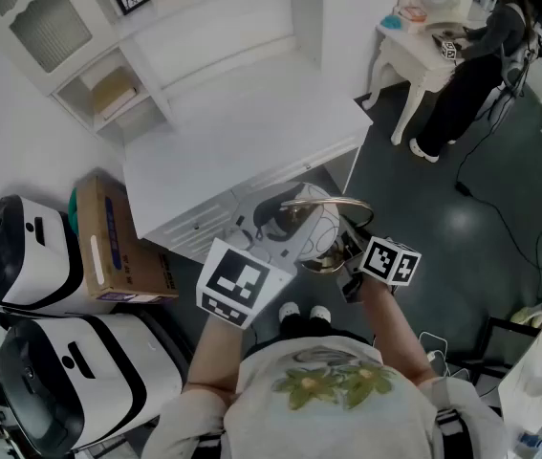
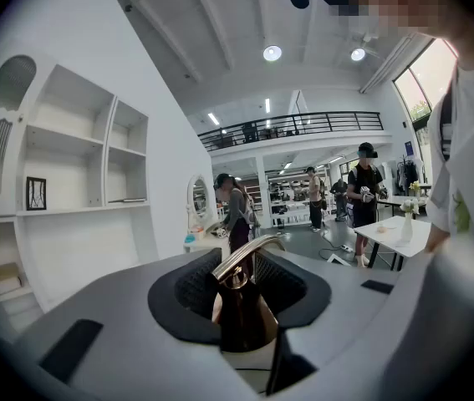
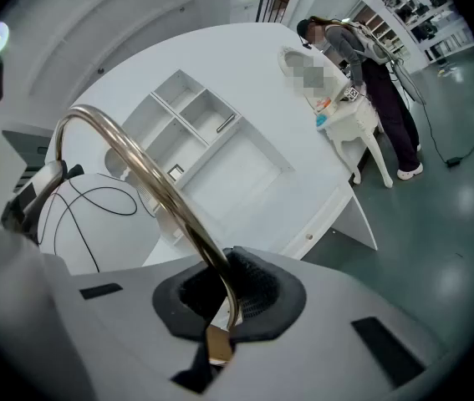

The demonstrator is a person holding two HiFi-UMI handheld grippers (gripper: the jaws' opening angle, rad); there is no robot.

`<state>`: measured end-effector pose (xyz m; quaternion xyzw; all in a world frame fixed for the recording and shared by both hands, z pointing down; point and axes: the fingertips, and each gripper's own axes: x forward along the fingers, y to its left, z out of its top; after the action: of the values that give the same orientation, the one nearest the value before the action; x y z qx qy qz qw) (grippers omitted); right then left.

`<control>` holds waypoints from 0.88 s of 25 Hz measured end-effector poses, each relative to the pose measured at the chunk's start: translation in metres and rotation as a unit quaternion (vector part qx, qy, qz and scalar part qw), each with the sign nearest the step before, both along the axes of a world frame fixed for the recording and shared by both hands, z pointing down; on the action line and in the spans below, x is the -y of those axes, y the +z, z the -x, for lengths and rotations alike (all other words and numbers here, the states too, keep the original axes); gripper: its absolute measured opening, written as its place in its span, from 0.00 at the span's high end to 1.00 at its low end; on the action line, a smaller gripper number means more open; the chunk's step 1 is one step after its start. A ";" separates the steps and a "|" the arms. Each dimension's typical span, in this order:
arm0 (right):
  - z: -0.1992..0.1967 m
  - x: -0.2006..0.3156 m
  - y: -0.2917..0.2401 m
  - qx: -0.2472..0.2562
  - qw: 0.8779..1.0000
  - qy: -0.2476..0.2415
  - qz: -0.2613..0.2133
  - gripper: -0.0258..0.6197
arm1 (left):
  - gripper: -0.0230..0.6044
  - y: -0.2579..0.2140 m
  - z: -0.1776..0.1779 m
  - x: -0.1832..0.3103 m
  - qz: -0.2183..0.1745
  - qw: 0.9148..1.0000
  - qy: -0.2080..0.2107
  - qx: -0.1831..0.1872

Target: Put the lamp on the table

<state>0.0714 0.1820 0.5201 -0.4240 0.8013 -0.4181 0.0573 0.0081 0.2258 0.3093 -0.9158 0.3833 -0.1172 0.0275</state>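
Observation:
I hold the lamp point(image 1: 314, 220) in front of me above the floor, just short of the white table point(image 1: 242, 132). It has a white globe shade point(image 3: 94, 224) and a curved brass arm point(image 3: 136, 165). In the left gripper view my left gripper point(image 2: 245, 324) is shut on the lamp's dark bronze stem point(image 2: 238, 303), where the brass arm starts. My right gripper point(image 3: 220, 320) is shut on the brass arm near its lower end. In the head view the left gripper point(image 1: 275, 247) and the right gripper point(image 1: 352, 256) flank the lamp.
A white shelf unit point(image 1: 108, 75) stands on the table's left and back. A cardboard box point(image 1: 108, 242) and two white-and-black machines point(image 1: 41, 256) sit on the floor at the left. A person point(image 1: 471, 75) stands at a small white table point(image 1: 414, 51) at the far right.

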 end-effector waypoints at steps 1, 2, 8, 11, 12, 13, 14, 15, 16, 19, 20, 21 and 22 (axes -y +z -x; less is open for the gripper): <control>-0.002 0.001 0.000 0.000 1.000 -0.001 0.000 0.91 | 0.73 0.000 -0.002 0.001 0.000 1.000 0.000 0.000; -0.003 0.002 -0.001 -0.001 1.000 -0.001 -0.001 0.91 | 0.73 0.000 -0.003 0.001 0.001 1.000 -0.001 -0.001; -0.014 0.007 0.001 0.005 1.000 -0.016 -0.003 0.91 | 0.73 0.000 -0.016 0.007 0.002 1.000 -0.008 0.001; -0.019 0.009 0.002 0.012 1.000 -0.029 -0.005 0.91 | 0.73 -0.001 -0.024 0.010 0.001 1.000 -0.013 0.006; -0.021 0.010 0.003 0.014 0.999 -0.031 -0.006 0.91 | 0.73 0.000 -0.027 0.011 0.001 1.000 -0.015 0.007; -0.023 0.012 0.004 0.016 0.999 -0.033 -0.007 0.91 | 0.73 0.000 -0.030 0.012 0.001 1.000 -0.017 0.008; -0.026 0.013 0.006 0.018 0.999 -0.034 -0.008 0.91 | 0.73 0.001 -0.033 0.012 0.001 1.000 -0.018 0.009; -0.027 0.014 0.007 0.020 0.999 -0.036 -0.007 0.91 | 0.73 0.003 -0.035 0.013 0.001 1.000 -0.020 0.011; -0.029 0.014 0.009 0.022 0.999 -0.037 -0.007 0.91 | 0.73 0.004 -0.037 0.013 0.002 1.000 -0.021 0.011; -0.030 0.017 0.011 0.027 0.999 -0.042 -0.009 0.91 | 0.74 0.007 -0.039 0.015 0.005 1.000 -0.025 0.012; -0.030 0.018 0.011 0.028 0.999 -0.042 -0.010 0.91 | 0.74 0.008 -0.039 0.017 0.006 1.000 -0.026 0.012; -0.031 0.019 0.012 0.028 0.999 -0.041 -0.010 0.91 | 0.74 0.009 -0.040 0.018 0.008 1.000 -0.027 0.012; -0.032 0.020 0.013 0.028 0.999 -0.038 -0.010 0.91 | 0.74 0.010 -0.040 0.019 0.009 1.000 -0.027 0.013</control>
<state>0.1034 0.1618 0.5332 -0.3807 0.8190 -0.4239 0.0675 0.0486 0.2068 0.3193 -0.9037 0.4064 -0.1330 0.0210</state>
